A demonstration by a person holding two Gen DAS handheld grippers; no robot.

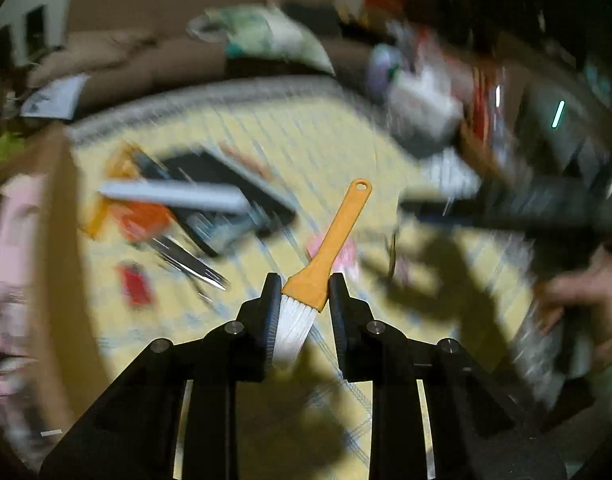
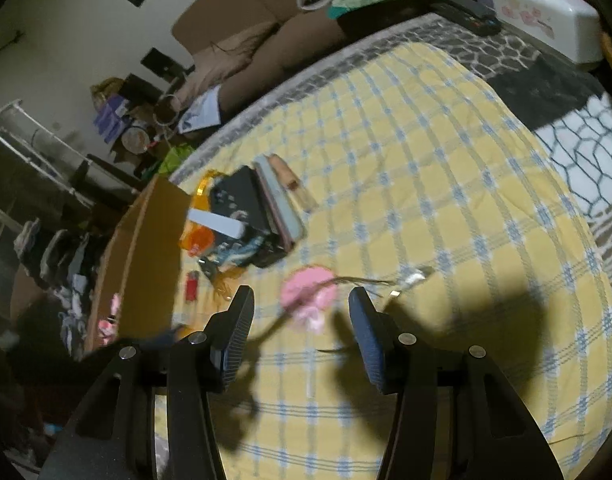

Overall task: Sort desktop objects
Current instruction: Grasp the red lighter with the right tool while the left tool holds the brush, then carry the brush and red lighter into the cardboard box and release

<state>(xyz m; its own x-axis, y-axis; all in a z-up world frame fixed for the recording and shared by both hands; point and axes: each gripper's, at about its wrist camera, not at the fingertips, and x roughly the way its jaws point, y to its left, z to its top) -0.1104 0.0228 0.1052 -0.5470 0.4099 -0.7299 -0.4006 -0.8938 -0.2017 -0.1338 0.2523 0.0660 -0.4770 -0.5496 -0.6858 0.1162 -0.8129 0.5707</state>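
Held thing: a small brush with a flat orange plastic handle and white bristles (image 1: pixel 326 260) is seen between the fingers of the left gripper (image 1: pixel 304 304), at the ferrule end where handle meets bristles.
Left tool state: the jaws are drawn in narrow about the brush; both pads appear to press on it, so it is judged to be pinched, though blur leaves the contact on the right side less certain.
Long axis: the brush handle runs up and away from the left gripper, tilted to the right in the left wrist view, with the hanging hole at the far tip and the bristles back toward the camera.
Right tool state: the right gripper (image 2: pixel 301 312) is spread partway, and nothing is gripped between its blue-padded fingers.
Nearer hand: the brush is already in the left hand's tool; the right is not involved with it.
Destination relation: an open brown cardboard box (image 2: pixel 145 248) is judged the likely sorting place; it lies to the left of the held brush, past the pile of a black case, orange item and white strip (image 2: pixel 241 216).
Other thing: a pink fluffy item (image 2: pixel 310 296) lies on the yellow checked cloth (image 2: pixel 446 200), just ahead of the right gripper.
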